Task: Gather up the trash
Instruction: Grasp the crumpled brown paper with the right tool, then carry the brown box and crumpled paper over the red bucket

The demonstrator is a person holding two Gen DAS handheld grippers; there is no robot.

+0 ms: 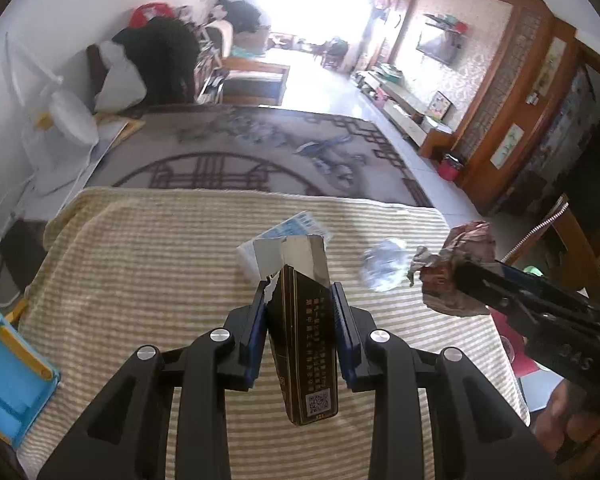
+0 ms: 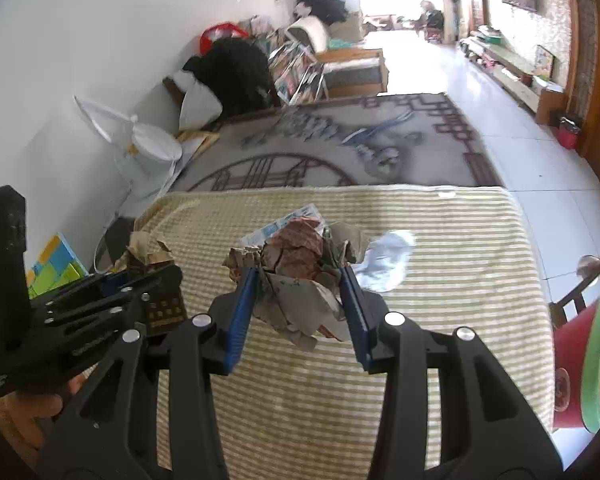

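1. The left gripper (image 1: pixel 300 312) is clamped on a dark cigarette pack (image 1: pixel 304 344) with a torn-open top. The pads grip its narrow sides near the upper end, so the long lower part hangs free; a quick swing could tip it out of the jaws.
2. The right gripper (image 2: pixel 300 304) is closed around a crumpled wad of brown and reddish paper (image 2: pixel 300 276), held above the striped tablecloth (image 2: pixel 460 280). Loose flaps stick out past both pads (some hang below), and a scrap may tear off or fall if the wad loosens.
3. Two pieces lie uncollected near the far edge of the cloth: a crumpled clear plastic wrapper (image 1: pixel 384 264), light enough to drift, and a blue-and-white packet (image 1: pixel 296 228), possibly a tissue pack, though part of it is hidden.
4. With both grippers full, neither remaining piece can be taken until something is dropped off.
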